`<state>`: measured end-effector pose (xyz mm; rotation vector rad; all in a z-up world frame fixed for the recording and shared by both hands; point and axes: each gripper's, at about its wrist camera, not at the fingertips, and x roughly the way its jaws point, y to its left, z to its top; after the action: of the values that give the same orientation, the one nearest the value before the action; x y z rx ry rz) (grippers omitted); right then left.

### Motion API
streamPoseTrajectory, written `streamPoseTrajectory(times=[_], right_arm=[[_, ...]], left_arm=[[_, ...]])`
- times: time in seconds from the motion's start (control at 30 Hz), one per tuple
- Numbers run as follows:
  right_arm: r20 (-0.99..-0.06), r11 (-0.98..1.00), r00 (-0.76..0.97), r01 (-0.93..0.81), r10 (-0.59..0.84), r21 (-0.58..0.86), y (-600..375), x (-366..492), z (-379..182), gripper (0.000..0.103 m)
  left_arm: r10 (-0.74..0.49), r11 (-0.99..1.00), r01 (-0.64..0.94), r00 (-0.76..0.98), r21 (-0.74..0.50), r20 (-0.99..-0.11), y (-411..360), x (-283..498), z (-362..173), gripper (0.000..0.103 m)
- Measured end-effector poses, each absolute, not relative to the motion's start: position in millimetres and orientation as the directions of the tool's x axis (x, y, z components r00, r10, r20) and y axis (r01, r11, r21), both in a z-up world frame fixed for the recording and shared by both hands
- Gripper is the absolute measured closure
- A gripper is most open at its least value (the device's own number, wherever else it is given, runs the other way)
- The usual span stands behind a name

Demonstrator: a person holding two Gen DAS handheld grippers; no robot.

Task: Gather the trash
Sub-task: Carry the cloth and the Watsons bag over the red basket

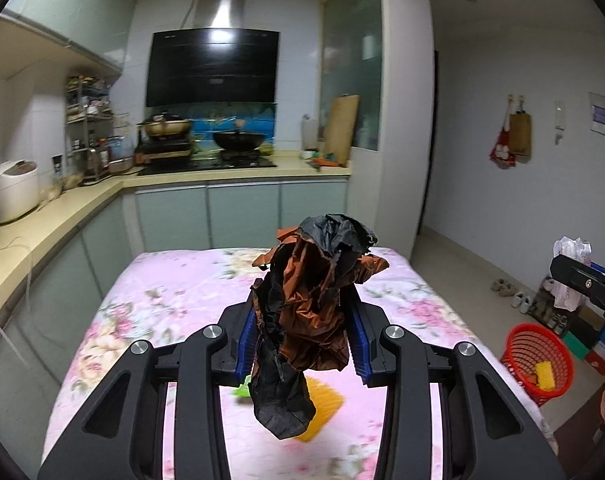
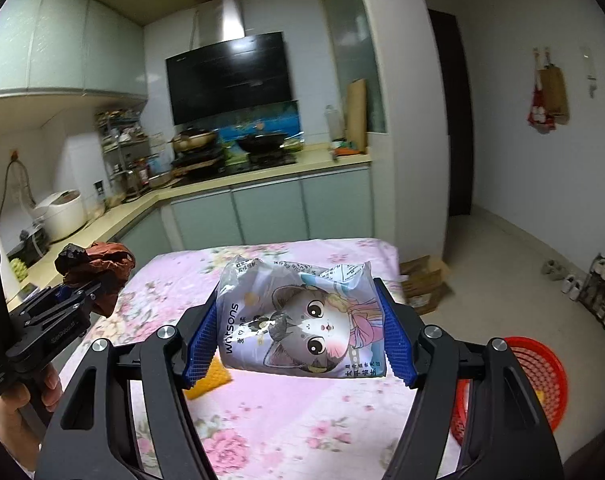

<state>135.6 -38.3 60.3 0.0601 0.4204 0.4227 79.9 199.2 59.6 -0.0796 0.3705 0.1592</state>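
With the left gripper (image 1: 304, 330) clamped on a crumpled brown-and-black wrapper (image 1: 310, 308) and the right gripper (image 2: 298, 334) on a cat-printed plastic pack (image 2: 302, 320), the wrapper's loose hanging tail could slip free before reaching the red mesh basket (image 1: 536, 364).

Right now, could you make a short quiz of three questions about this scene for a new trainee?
1. True or false: both grippers hold trash above the table with the pink flowered cloth.
2. Which gripper holds the crumpled brown and black wrapper? A. left gripper B. right gripper C. neither
3. Fill in: the red basket stands on the ____ beside the table.

Key:
1. True. The right gripper is shut on the cat-print packet, the left on the wrapper, and both are lifted off the cloth.
2. A.
3. floor. A yellow piece already lies inside the basket.
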Motion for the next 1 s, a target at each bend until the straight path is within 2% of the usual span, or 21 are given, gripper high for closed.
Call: streamPoseTrajectory(times=[0.73, 1.0], right_arm=[[-0.404, 0.982, 0.901, -0.101, 0.159, 0.161, -151, 130, 47, 0.036], [-0.429, 0.989, 0.902, 0.016, 0.050, 0.150, -195, 136, 38, 0.036]], left_arm=[[-0.166, 0.986, 0.153, 0.902, -0.066, -0.398, 68, 127, 49, 0.067], [-0.279, 0.959, 0.271, 0.851, -0.082, -0.446, 16, 153, 34, 0.067]])
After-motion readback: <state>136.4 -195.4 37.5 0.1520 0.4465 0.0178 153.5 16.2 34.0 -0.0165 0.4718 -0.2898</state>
